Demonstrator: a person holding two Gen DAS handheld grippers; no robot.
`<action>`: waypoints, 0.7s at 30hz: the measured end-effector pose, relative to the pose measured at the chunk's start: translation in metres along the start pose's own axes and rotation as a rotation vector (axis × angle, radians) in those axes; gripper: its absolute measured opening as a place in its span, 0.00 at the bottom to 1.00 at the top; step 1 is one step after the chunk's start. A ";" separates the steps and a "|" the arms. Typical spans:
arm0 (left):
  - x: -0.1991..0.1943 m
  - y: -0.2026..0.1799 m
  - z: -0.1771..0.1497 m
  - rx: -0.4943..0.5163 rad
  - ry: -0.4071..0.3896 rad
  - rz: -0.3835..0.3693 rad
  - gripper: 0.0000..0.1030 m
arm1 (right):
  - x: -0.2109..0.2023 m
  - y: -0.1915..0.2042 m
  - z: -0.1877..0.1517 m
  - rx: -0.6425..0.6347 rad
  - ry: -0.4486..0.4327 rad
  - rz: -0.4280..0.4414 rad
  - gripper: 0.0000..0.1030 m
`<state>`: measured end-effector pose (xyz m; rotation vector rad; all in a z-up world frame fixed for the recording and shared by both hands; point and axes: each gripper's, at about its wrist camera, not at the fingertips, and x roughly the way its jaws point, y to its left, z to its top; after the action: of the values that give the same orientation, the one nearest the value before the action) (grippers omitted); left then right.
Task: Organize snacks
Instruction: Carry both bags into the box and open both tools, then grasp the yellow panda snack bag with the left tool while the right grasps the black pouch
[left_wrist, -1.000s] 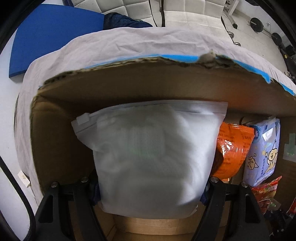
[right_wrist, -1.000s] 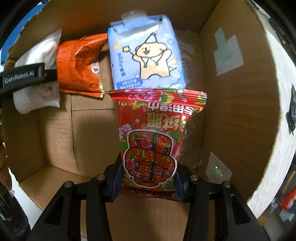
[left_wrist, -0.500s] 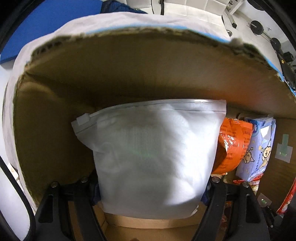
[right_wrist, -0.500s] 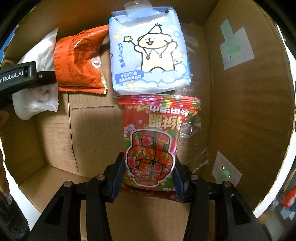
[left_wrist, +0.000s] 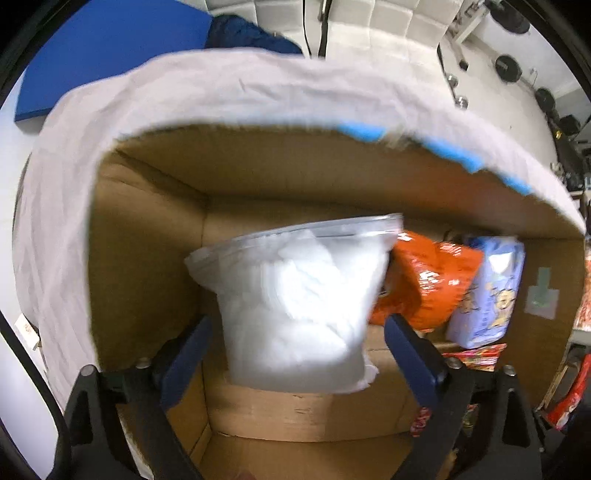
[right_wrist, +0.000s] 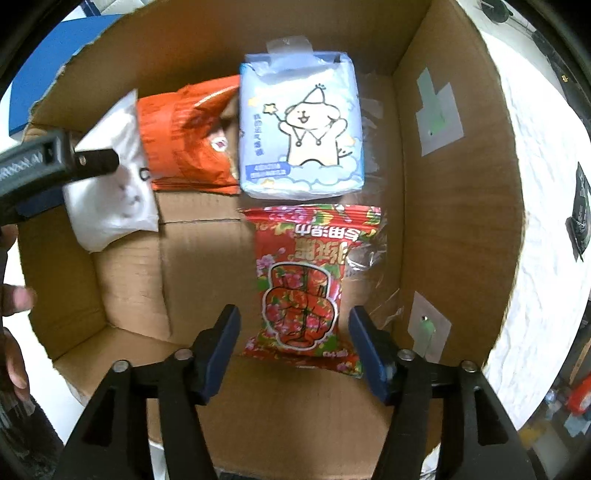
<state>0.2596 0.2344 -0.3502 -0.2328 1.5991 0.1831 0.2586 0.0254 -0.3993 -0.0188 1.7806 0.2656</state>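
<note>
1. The left gripper (left_wrist: 295, 354) is standing spread, its fingers clear of the white zip bag (left_wrist: 299, 306), which is lying in the cardboard box (right_wrist: 454, 229) beside the orange packet (right_wrist: 184, 140).
2. The right gripper (right_wrist: 293, 343) is standing spread around the red snack packet (right_wrist: 310, 284), not pinching it.
3. The red snack packet is lying on the box floor just below the blue tissue pack (right_wrist: 301, 136).

- A wrinkled white cloth (left_wrist: 155, 99) covers the table.
- A blue mat (left_wrist: 92, 48) lies on the floor beyond.
- Dark weight plates (left_wrist: 509, 68) line the far wall.
</note>
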 end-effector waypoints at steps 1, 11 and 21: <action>-0.006 0.000 -0.001 -0.003 -0.018 -0.003 0.94 | -0.002 0.001 -0.001 0.002 0.001 0.004 0.75; -0.072 0.003 -0.052 0.054 -0.163 0.008 0.98 | -0.051 0.011 -0.018 -0.030 -0.128 -0.051 1.00; -0.123 0.003 -0.121 0.042 -0.278 0.007 0.98 | -0.115 0.002 -0.069 -0.049 -0.289 -0.055 1.00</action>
<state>0.1460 0.2101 -0.2222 -0.1619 1.3264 0.1787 0.2181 -0.0005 -0.2737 -0.0618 1.4842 0.2584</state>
